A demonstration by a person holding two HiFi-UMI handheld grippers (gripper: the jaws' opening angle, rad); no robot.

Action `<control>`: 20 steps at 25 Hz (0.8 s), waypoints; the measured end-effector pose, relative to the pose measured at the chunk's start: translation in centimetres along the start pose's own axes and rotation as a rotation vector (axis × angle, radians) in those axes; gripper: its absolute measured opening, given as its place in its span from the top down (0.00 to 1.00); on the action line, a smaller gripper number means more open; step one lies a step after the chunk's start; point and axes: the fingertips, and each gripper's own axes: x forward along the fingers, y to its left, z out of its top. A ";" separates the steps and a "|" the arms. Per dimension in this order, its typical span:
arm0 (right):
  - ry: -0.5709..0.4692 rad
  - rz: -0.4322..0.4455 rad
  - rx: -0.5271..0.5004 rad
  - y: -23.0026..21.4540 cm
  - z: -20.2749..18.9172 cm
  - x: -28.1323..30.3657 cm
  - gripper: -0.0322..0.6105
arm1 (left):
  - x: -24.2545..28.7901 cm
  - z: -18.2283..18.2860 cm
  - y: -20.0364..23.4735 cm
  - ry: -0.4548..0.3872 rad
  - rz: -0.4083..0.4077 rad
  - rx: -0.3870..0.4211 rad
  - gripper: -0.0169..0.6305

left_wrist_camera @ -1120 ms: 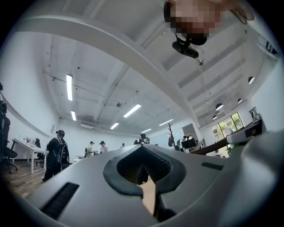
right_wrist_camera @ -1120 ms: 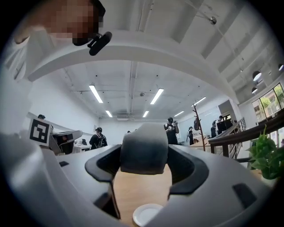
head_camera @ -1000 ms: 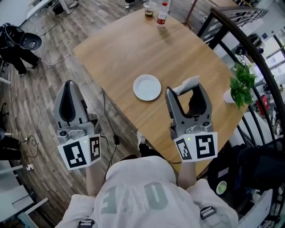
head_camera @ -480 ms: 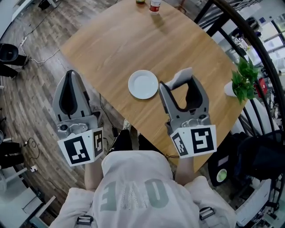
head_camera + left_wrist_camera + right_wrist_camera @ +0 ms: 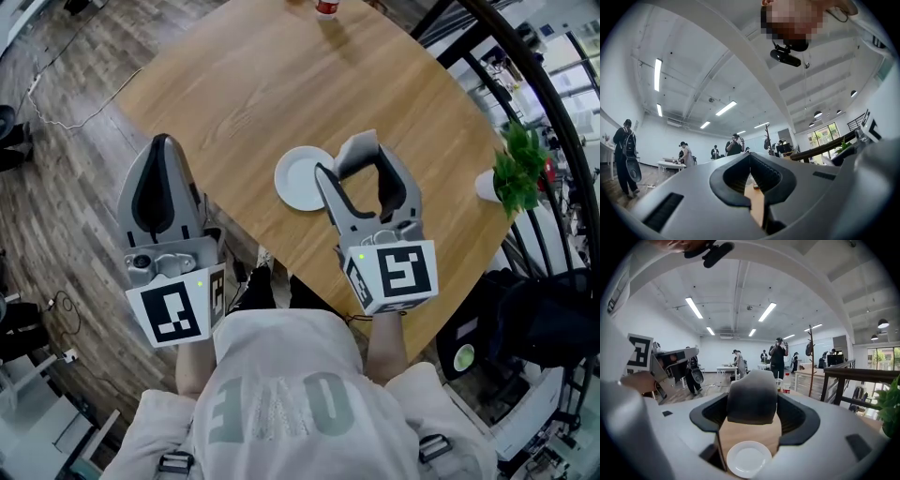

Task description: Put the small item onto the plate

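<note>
Our right tool [image 5: 362, 161] has swung left across the counter [image 5: 281, 84]. It now sits just beside the white plate [image 5: 298, 178], where half a second ago there was bare wood between them. Its jaws are clamped on the small grey item [image 5: 359, 150], which fills the gap between them in the right gripper view [image 5: 752, 397]. There the plate [image 5: 749, 459] shows low down, between the jaws and below the item. We judge the carry nearly done, with only a little more travel left before lowering and letting go. How high the item hangs above the plate we cannot fairly tell from these angles. The left tool [image 5: 161, 150] has barely moved. It is off the counter's edge over the floor, its jaws closed to a thin slit with nothing in them.
</note>
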 end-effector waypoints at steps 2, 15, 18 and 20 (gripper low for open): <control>0.058 0.005 -0.001 0.3 -1.4 1.4 0.46 | 0.1 -0.6 -0.1 0.017 -0.007 -0.004 0.96; 0.575 0.069 -0.032 0.4 -17.3 8.8 0.46 | 0.4 -6.5 1.8 0.148 0.033 -0.034 0.96; 0.691 0.084 -0.019 0.3 -20.6 9.0 0.46 | 0.2 -7.7 2.1 0.176 0.049 -0.036 0.96; 0.759 0.093 -0.010 0.2 -22.4 9.0 0.46 | 0.1 -8.3 2.3 0.192 0.054 -0.036 0.96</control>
